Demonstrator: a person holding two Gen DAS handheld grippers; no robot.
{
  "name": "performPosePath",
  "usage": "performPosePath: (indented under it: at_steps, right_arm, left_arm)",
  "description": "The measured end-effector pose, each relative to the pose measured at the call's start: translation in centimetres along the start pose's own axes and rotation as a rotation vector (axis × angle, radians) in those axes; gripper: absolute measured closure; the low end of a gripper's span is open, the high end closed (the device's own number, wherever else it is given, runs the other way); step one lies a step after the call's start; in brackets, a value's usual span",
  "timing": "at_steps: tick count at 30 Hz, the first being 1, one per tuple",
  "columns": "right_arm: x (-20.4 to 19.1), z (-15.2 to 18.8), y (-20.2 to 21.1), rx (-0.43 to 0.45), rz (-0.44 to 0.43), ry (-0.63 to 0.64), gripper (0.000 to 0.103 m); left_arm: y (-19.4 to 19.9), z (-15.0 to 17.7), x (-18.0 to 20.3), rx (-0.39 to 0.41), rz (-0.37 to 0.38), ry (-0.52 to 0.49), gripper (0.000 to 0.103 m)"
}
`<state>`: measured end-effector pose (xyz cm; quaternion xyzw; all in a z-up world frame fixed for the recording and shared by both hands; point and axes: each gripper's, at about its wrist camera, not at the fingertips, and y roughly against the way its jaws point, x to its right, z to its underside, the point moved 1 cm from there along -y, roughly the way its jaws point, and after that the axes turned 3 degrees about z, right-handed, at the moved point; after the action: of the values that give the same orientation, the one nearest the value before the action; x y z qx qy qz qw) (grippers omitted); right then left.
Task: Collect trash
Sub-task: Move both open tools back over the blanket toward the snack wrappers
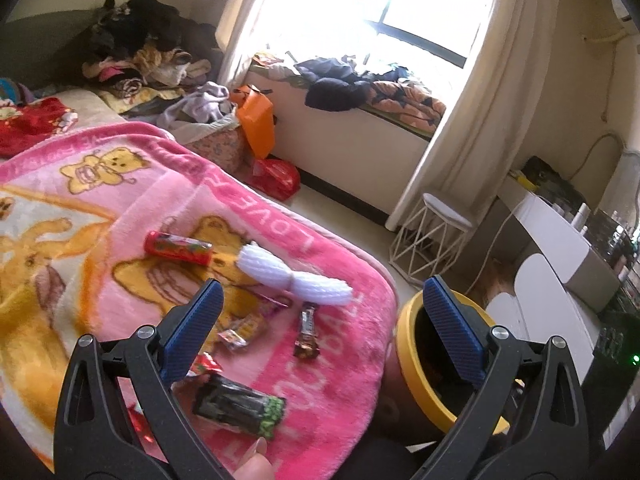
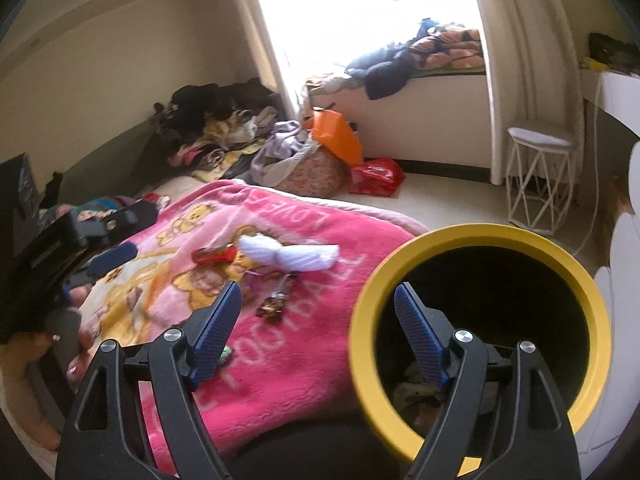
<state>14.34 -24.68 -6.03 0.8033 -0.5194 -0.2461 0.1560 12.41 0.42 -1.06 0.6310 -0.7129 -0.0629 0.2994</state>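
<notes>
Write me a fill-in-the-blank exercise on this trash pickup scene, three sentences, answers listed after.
1. The wrappers lie on a blanket whose main colour is ____.
2. The rim of the trash bin is coloured ____.
3. The jaws of the right gripper stand ____, with nothing between them.

Missing words: pink; yellow; open

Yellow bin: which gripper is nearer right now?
Right. The right gripper hangs open at the yellow bin, one finger over its mouth. The left gripper is open over the pink blanket beside the bin.
</notes>
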Motion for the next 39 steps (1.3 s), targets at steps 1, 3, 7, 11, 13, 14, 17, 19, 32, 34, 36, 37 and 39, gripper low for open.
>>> performPosePath:
  at_steps: [1, 3, 7, 11, 13, 14, 17, 19, 32, 34, 36, 37, 39]
  right_arm:
    - [-0.4, 0.0, -0.1, -0.002, -0.006, 0.009, 0.027]
    - [-1.1, 0.1, -0.2, -0.005, -0.015, 0.026, 0.027]
    - [-2.5, 0.3, -0.6, -0.019, -0.036, 0.058, 0.027]
    - [-3.8, 0.7, -1.3, -0.039, -0.053, 0.098, 0.027]
    - [-4.7, 0.9, -1.7, -0.052, -0.065, 0.123, 0.027]
    - [-5.0, 1.0, -1.9, -0.058, -0.073, 0.136, 0.027]
    - [-6.2, 1.4, -3.0, -0.1, -0.091, 0.185, 0.027]
    - [-7.1, 1.8, -3.7, -0.127, -0.101, 0.212, 0.027]
    - [-11.1, 3.5, -9.1, -0.331, -0.198, 0.366, 0.03]
    - [-11.5, 3.8, -10.1, -0.375, -0.209, 0.389, 0.033]
    - [-11.9, 4.3, -10.9, -0.409, -0.21, 0.424, 0.034]
    - [-12.3, 4.7, -11.4, -0.427, -0.21, 0.448, 0.037]
    - [-12.7, 5.2, -12.0, -0.448, -0.215, 0.474, 0.039]
  left_arm:
    - [0.1, -0.1, -0.4, 0.002, -0.006, 0.001, 0.011]
    - [0.3, -0.3, -1.0, 0.005, -0.018, 0.0, 0.011]
    - [0.8, -0.6, -2.3, 0.012, -0.047, -0.007, 0.011]
    - [1.4, -0.7, -4.0, 0.007, -0.074, -0.009, 0.011]
    - [1.7, -0.5, -4.9, 0.003, -0.085, -0.01, 0.011]
    - [1.8, -0.4, -5.3, -0.001, -0.089, -0.01, 0.011]
    - [2.0, 0.1, -6.8, -0.018, -0.104, -0.005, 0.011]
    - [2.1, 0.6, -7.8, -0.034, -0.116, -0.002, 0.011]
    - [1.8, 3.8, -12.1, -0.194, -0.117, -0.014, 0.024]
    - [1.4, 4.5, -12.5, -0.233, -0.106, -0.016, 0.029]
    - [1.0, 5.1, -12.8, -0.263, -0.097, -0.021, 0.037]
    - [0.8, 5.3, -12.8, -0.275, -0.096, -0.023, 0.038]
    - [0.4, 5.8, -12.9, -0.302, -0.089, -0.022, 0.043]
